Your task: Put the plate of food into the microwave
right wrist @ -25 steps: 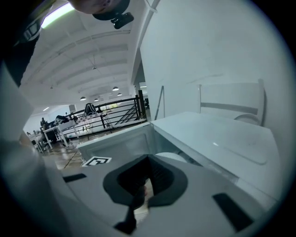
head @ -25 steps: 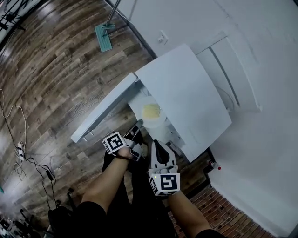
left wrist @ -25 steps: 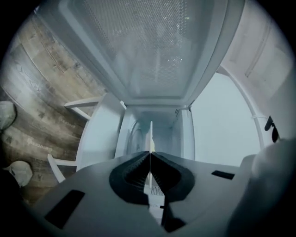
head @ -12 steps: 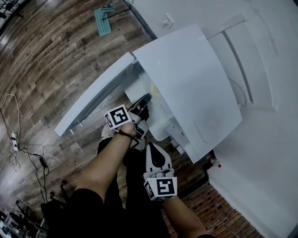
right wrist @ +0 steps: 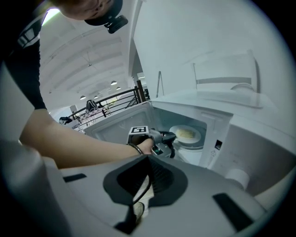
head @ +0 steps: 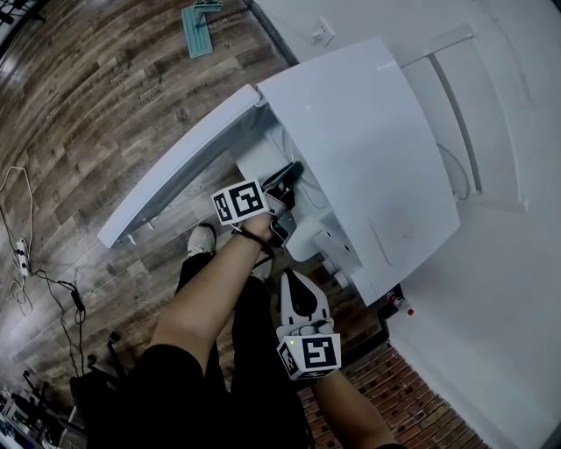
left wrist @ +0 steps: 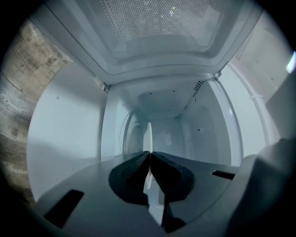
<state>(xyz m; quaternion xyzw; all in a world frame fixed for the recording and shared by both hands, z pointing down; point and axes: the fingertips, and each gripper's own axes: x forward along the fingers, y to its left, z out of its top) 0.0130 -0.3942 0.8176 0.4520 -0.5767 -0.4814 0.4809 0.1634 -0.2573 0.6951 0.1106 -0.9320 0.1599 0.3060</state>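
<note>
The white microwave (head: 368, 131) stands with its door (head: 175, 167) swung open to the left. My left gripper (head: 287, 178) reaches into the cavity. In the left gripper view the white plate (left wrist: 148, 134) shows edge-on, and the left gripper (left wrist: 149, 153) has its pads on the plate's rim while its jaws are opening slightly. The right gripper view shows the plate (right wrist: 186, 134) of yellow food inside the cavity, with the left gripper (right wrist: 172, 137) at its rim. My right gripper (head: 294, 279) hangs back below the microwave, shut (right wrist: 149, 159) with nothing in it.
A control panel (right wrist: 217, 143) and a knob (right wrist: 238, 176) sit on the microwave's right front. On the wooden floor lie a green mop head (head: 197, 26), cables and a power strip (head: 19, 259). A red-capped bottle (head: 401, 307) stands by the wall.
My left gripper has carried the plate forward from in front of the microwave into the cavity; the food is now hidden under the microwave's top in the head view. My right gripper has barely moved.
</note>
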